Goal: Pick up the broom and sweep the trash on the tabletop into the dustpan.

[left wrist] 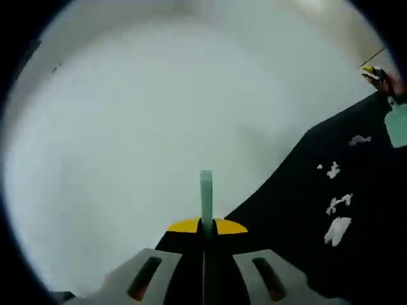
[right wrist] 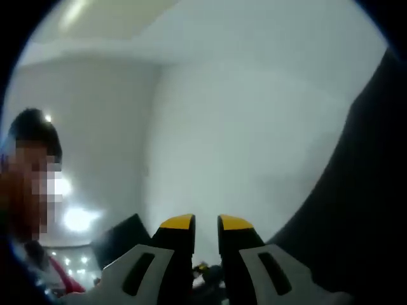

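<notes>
A thin pale-green handle [left wrist: 206,194] stands upright between the left gripper's [left wrist: 206,223] closed jaws. White trash scraps [left wrist: 337,216] lie scattered on the black desk [left wrist: 299,210] at three o'clock.

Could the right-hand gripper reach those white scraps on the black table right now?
Probably not as it stands. The right gripper points at a pale wall, jaws slightly apart and empty. The white scraps lie on the black tabletop, off its line.
</notes>
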`<state>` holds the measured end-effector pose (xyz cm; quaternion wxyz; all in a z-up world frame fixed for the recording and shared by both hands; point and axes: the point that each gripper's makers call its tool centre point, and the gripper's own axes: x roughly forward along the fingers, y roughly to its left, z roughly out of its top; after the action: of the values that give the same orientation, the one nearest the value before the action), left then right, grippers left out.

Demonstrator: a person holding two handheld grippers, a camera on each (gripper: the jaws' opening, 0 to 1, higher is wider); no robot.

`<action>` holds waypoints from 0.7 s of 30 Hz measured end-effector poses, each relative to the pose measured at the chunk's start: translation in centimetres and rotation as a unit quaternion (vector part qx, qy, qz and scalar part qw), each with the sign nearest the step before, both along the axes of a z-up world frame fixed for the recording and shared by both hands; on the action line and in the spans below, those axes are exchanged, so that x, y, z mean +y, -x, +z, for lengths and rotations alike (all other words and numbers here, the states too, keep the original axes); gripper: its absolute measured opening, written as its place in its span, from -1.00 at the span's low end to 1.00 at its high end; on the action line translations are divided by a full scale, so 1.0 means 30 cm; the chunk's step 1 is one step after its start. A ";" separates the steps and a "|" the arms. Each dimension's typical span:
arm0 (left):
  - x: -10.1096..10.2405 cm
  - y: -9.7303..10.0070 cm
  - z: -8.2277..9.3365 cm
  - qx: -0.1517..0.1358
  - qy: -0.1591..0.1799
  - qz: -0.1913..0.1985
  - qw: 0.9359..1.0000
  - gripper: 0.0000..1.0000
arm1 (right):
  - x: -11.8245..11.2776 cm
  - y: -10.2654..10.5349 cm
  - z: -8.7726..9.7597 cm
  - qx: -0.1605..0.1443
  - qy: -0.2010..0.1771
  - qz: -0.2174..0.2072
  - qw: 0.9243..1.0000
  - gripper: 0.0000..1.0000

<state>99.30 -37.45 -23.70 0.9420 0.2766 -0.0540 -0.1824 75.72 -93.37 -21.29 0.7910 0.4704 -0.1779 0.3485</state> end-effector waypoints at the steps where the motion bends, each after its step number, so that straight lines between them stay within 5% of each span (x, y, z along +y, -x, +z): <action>1: -0.025 -0.011 -0.026 0.017 0.008 -0.009 1.000 -0.93 | 0.000 0.001 0.000 0.000 -0.001 0.000 1.000 -0.67; 3: -0.085 -0.007 -0.058 0.048 0.061 -0.030 0.997 -0.91 | 0.001 0.001 0.000 0.001 -0.003 -0.001 1.000 -0.67; 6: -0.162 0.055 -0.094 0.065 0.044 -0.041 0.996 -0.89 | 0.000 0.001 0.000 0.002 -0.008 -0.001 1.000 -0.67; 9: -0.321 0.197 -0.048 0.047 0.080 -0.100 0.991 -0.90 | 0.001 0.001 0.004 0.001 -0.010 0.000 1.000 -0.67; 11: -0.424 0.291 -0.038 0.051 0.079 -0.109 0.990 -0.91 | 0.003 0.001 0.006 0.001 -0.011 0.001 1.000 -0.67; 14: -0.605 0.450 -0.013 0.045 0.077 -0.175 0.981 -0.91 | 0.001 0.000 0.007 0.003 -0.013 0.000 1.000 -0.67; 16: -0.674 0.538 0.033 0.035 0.072 -0.182 0.980 -0.92 | 0.000 0.002 0.006 0.003 -0.014 0.000 1.000 -0.67; 19: -0.724 0.630 0.201 -0.008 0.130 -0.212 0.969 -0.92 | 0.000 0.003 0.009 0.002 -0.014 0.000 1.000 -0.67; 21: -0.698 0.606 0.280 -0.046 0.108 -0.194 0.974 -0.91 | 0.002 0.001 0.009 0.003 -0.014 0.000 1.000 -0.67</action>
<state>81.13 -58.38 -15.31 0.9094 0.1654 -0.1694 -0.3419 75.69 -93.31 -21.02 0.7848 0.4822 -0.1803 0.3450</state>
